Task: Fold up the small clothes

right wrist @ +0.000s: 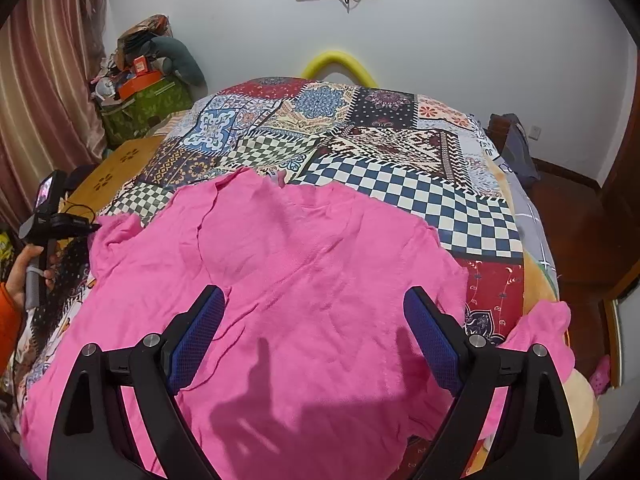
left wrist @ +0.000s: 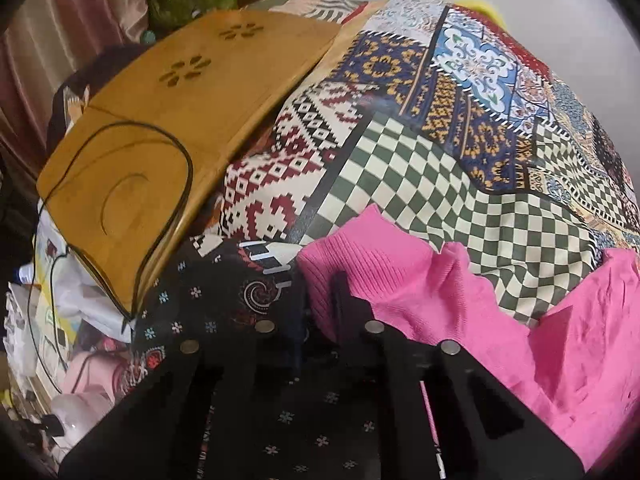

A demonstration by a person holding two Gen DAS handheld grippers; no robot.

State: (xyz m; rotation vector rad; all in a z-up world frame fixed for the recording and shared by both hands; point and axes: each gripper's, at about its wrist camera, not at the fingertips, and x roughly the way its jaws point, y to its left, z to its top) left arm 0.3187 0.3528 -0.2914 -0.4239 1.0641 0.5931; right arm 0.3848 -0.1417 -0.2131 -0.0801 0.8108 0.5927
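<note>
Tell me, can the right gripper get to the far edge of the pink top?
Probably yes. The right gripper hangs open over the pink top, which lies spread on the patchwork bedspread. Nothing sits on the cloth between it and the far edge.

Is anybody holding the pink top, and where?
The left gripper pinches the pink top at its ribbed sleeve cuff. The right gripper hovers open above it, holding nothing.

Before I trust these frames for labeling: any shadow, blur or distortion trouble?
Left wrist view: soft and blocky, the left gripper dark where its jaws pinch the pink garment's ribbed edge. Right wrist view: sharper and brighter; the open right gripper casts a shadow on the garment. Both views: fisheye bends the patchwork bedspread, corners vignetted.
</note>
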